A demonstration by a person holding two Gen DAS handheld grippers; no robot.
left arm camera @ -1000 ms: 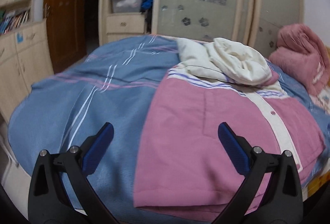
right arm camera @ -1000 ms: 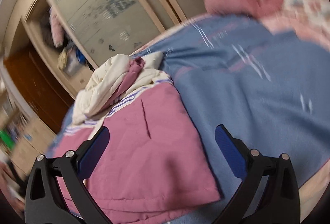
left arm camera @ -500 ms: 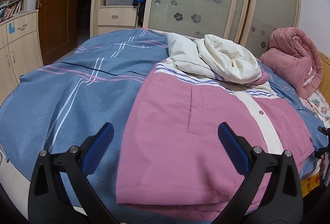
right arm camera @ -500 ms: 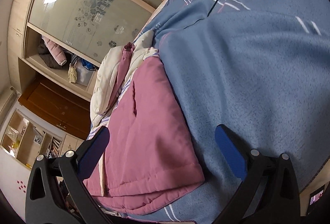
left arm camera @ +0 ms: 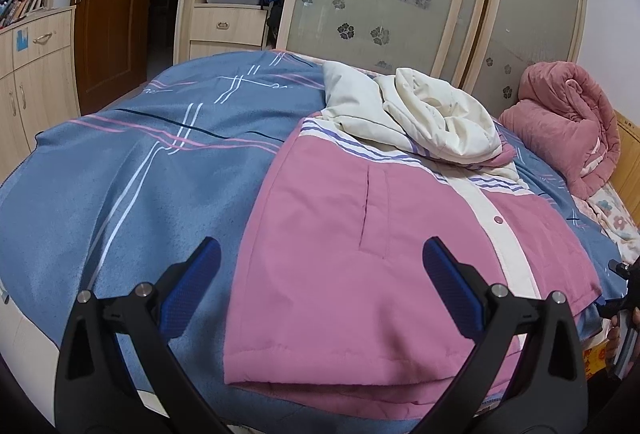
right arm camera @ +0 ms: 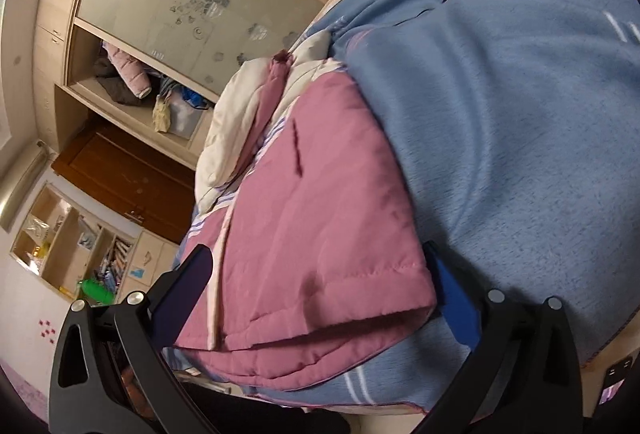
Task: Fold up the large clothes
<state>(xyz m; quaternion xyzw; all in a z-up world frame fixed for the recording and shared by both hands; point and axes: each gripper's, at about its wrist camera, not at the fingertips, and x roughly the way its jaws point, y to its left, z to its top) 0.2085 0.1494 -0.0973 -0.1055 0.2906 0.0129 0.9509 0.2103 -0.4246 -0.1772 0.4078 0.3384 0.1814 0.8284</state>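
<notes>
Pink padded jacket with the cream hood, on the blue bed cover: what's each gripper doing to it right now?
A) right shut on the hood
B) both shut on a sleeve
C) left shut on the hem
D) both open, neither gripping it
D: the left gripper and the right gripper both stand with jaws spread wide over the hem of the pink padded jacket, and no fabric is pinched.
</notes>
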